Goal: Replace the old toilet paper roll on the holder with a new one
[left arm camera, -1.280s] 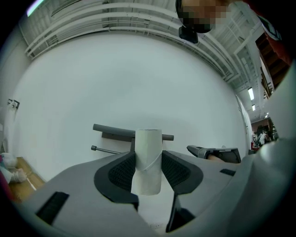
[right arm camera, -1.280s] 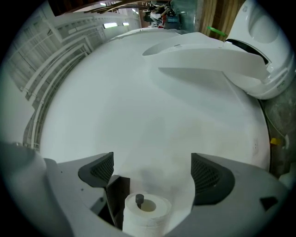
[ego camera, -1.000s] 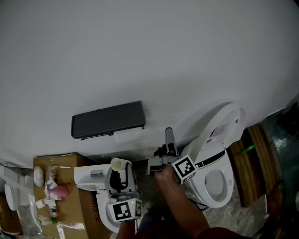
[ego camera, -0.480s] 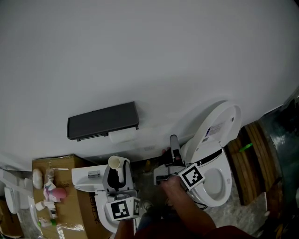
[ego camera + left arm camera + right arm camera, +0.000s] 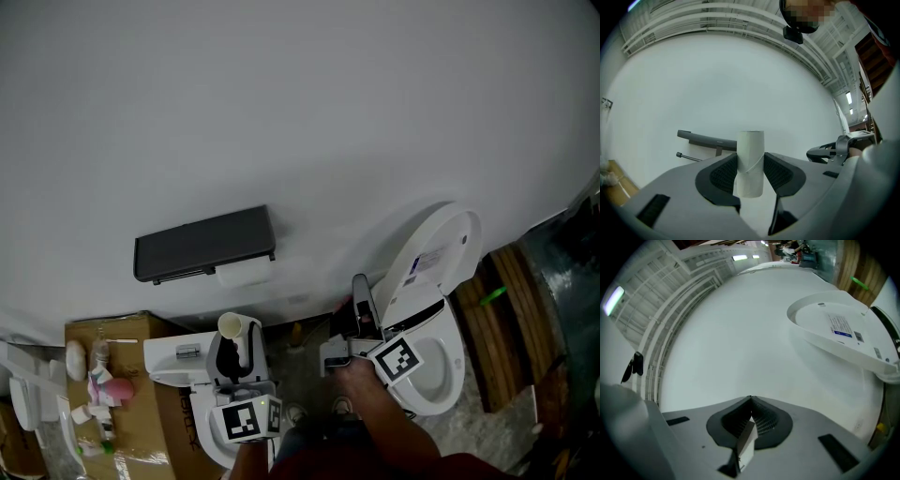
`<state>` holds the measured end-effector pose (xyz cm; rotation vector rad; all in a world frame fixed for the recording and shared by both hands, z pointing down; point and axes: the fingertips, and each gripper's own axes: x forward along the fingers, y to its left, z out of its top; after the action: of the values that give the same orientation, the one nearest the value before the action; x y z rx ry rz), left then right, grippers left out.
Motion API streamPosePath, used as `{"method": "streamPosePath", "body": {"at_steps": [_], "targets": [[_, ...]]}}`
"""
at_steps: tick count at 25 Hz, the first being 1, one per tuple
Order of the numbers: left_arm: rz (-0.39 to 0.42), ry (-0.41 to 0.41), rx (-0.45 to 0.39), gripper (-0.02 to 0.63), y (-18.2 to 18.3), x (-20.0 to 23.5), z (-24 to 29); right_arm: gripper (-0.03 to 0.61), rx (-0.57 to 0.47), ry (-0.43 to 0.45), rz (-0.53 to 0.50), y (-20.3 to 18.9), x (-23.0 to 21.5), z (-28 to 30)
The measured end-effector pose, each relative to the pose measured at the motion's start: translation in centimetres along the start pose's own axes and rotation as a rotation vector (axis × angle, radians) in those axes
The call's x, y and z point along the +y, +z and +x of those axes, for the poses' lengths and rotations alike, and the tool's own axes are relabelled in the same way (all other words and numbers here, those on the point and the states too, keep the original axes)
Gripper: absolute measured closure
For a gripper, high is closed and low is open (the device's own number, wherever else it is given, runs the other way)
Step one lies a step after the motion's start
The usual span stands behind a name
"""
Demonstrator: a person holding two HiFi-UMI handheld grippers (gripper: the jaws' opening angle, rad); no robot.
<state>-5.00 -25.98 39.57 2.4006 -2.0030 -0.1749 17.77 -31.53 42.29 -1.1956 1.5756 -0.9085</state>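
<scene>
Dim, flat light falls on the pale wall (image 5: 281, 112), ceiling lamps (image 5: 739, 258) glare slightly, and both gripper views bend strongly with black corners.

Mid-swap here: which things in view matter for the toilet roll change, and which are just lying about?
For the job: cardboard tube held in the left gripper; dark holder on the wall; white roll under it; right gripper, shut.
Lying about: toilet; cardboard box with small items; green object.

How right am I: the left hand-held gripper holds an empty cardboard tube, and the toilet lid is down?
Partly wrong: the toilet lid is up, as the head view shows. The left hand-held gripper does hold the empty cardboard tube.
</scene>
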Motion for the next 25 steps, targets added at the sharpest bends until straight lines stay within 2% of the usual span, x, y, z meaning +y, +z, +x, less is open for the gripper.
{"method": "streamPosePath", "body": {"at_steps": [3, 8, 14, 19, 22, 25], "targets": [[0.008, 0.002, 0.003, 0.420, 0.1, 0.0, -0.1, 0.560, 0.034, 0.021, -0.129, -0.1, 1.1, -0.3], [0.028, -0.001, -0.003, 0.420, 0.6, -0.1, 0.0, 0.560, 0.089, 0.118, -0.358, -1.3, 4.0, -0.5], [0.051, -0.007, -0.011, 0.420, 1.1, -0.2, 0.1, 0.560, 0.158, 0.115, -0.769, -3.0, 5.8, -0.9], [0.075, 0.001, -0.013, 0.420, 1.3, 0.2, -0.3, 0.560, 0.171, 0.088, -1.093, -4.5, 6.6, -1.8], [0.083, 0.008, -0.008, 0.420, 1.1, 0.4, -0.6, 0.561, 0.200, 0.095, -1.179, -5.8, 6.5, -2.2], [0.062, 0.012, -0.004, 0.420, 0.8, 0.5, -0.8, 0.560, 0.236, 0.094, -1.194, -6.9, 5.9, -2.3]]}}
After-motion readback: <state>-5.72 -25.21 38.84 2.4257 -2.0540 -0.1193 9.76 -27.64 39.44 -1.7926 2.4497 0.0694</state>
